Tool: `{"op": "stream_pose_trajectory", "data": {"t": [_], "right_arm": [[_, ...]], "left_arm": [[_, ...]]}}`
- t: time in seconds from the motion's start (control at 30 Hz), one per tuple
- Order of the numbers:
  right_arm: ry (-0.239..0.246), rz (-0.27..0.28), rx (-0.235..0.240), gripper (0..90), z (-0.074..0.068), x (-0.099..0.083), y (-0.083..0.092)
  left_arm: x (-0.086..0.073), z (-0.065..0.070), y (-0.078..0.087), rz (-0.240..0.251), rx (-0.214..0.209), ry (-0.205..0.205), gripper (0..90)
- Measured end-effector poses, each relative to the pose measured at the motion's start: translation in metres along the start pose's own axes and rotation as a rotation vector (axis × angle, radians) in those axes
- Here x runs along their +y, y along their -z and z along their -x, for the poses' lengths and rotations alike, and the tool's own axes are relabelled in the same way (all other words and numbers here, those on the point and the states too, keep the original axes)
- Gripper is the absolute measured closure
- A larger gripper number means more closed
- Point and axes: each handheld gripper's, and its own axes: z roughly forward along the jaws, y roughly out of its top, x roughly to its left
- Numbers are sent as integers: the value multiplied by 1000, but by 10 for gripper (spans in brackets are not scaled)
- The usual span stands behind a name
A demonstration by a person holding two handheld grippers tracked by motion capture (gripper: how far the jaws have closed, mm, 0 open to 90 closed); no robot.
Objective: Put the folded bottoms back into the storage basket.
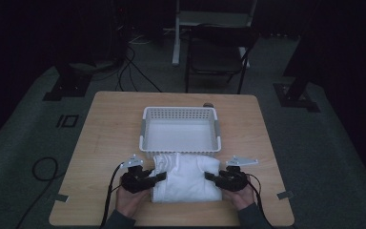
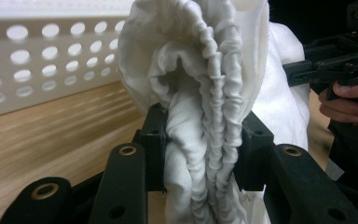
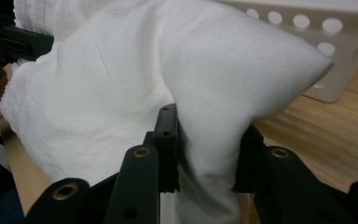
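Observation:
A folded white cloth (image 1: 186,177) lies at the front middle of the wooden table (image 1: 109,129), just in front of a white perforated basket (image 1: 179,110). My left gripper (image 1: 161,176) is shut on the cloth's left edge. In the left gripper view the bunched, ruffled cloth (image 2: 205,93) is pinched between the black jaws of that gripper (image 2: 203,140). My right gripper (image 1: 210,176) is shut on the cloth's right edge. The right gripper view has smooth cloth (image 3: 121,93) squeezed between the jaws of that gripper (image 3: 207,149). The cloth's left side looks slightly raised.
The basket (image 2: 42,60) (image 3: 331,28) stands close behind the cloth and looks empty. A small dark object (image 1: 208,104) sits at its far right corner. A black chair (image 1: 219,52) stands beyond the table, and cables (image 1: 133,71) lie on the floor.

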Motion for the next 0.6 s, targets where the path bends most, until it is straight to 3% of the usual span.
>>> {"op": "stream_pose_trajectory", "data": {"t": [0.6], "right_arm": [[35,43,5,703,-16,14,14]], "left_arm": [[14,15,22,46,14,-23,621]]}}
